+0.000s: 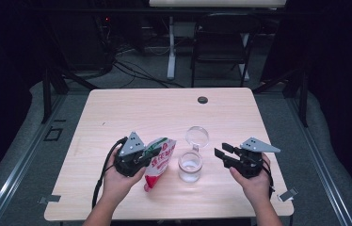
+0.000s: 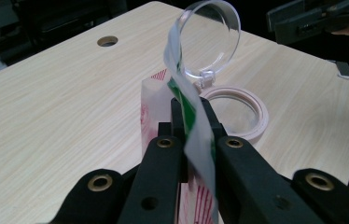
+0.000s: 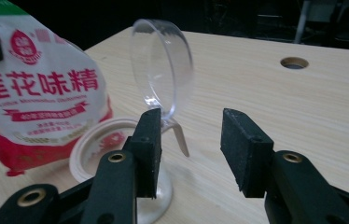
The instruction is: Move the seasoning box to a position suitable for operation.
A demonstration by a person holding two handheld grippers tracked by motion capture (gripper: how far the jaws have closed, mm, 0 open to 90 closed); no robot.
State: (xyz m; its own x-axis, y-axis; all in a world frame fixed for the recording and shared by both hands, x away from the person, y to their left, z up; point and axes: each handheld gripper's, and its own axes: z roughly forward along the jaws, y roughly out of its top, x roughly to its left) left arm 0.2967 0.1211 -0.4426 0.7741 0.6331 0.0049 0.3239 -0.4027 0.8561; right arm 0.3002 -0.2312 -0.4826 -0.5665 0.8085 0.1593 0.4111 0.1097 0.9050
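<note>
In the high view, the left gripper sits in the lower centre-left of the frame, its fingers clamped on the upper edge of a red-and-white seasoning pouch, which hangs tilted with its bottom corner near the counter. Just right of the pouch stands a small clear jar with a hinged clear lid flipped open behind it. The right gripper hovers in the lower right of the frame, just beside the jar but not touching it, its fingers apart with nothing between them.

The left gripper view shows what the high view cannot: the pouch pinched tight between the fingers, its thin top edge rising as a band past them toward the upright lid, with the jar's pale rim at centre right.

The right gripper view gives the pouch's printed face with red characters at the upper left, the lid standing on edge at upper centre, and the jar's rim low at left. Its own fingers stand moderately wide apart.

Both forearms enter from the bottom of the high view, each hand wrapped around its gripper; the left hand is angled toward the right, the right hand toward the left.
</note>
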